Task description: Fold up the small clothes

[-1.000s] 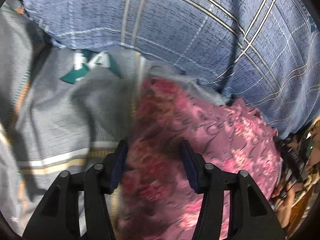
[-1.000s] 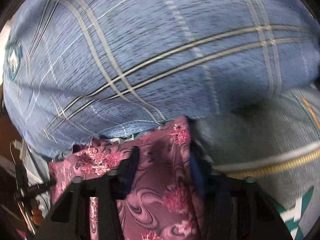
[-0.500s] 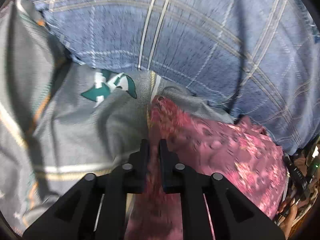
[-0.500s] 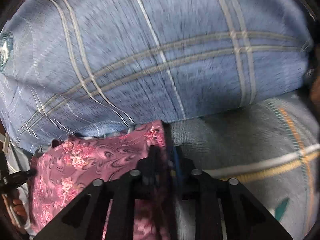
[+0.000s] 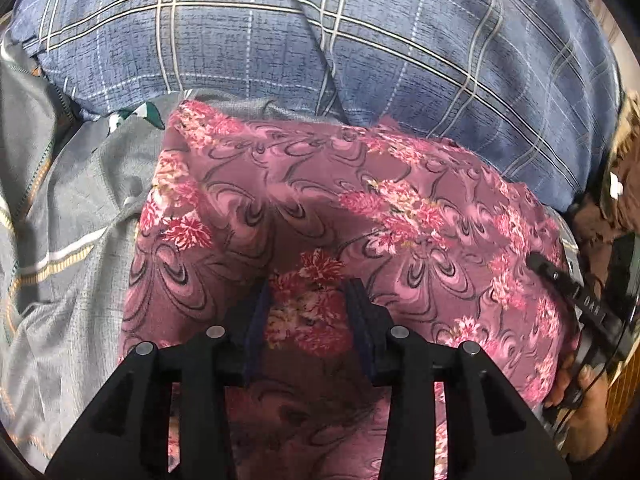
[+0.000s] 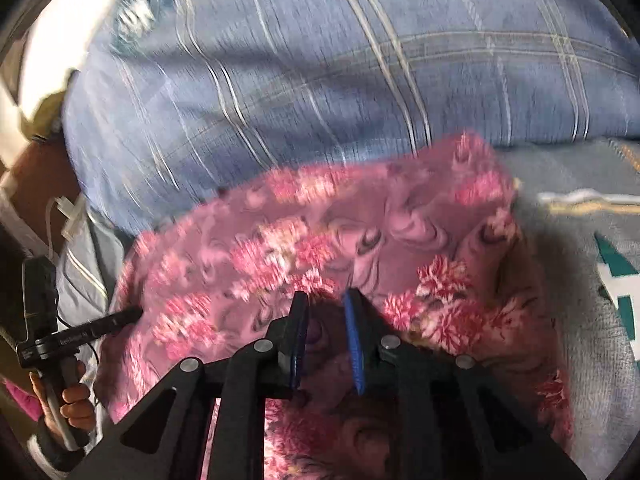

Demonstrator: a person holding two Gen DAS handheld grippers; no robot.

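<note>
A maroon-pink flowered cloth (image 5: 320, 200) lies spread on a grey bed sheet (image 5: 80, 220), its far edge against a blue plaid pillow (image 5: 320, 40). My left gripper (image 5: 308, 292) is open and empty just above the cloth's near middle. In the right wrist view the same cloth (image 6: 320, 240) fills the centre, blurred by motion. My right gripper (image 6: 326, 300) is partly open over the cloth with nothing between its blue pads. Each gripper shows at the edge of the other's view, with the hand that holds it.
The blue plaid pillow (image 6: 360, 60) takes up the whole far side. The grey sheet (image 6: 592, 280) with yellow-white stripes and a teal-white pattern lies around the cloth. Dark clutter (image 5: 616, 220) sits at the right edge of the left wrist view.
Half a second ago both grippers were shut on the cloth's edges. Both have let go and opened, and have drawn back over the cloth, which now lies folded and spread flat.
</note>
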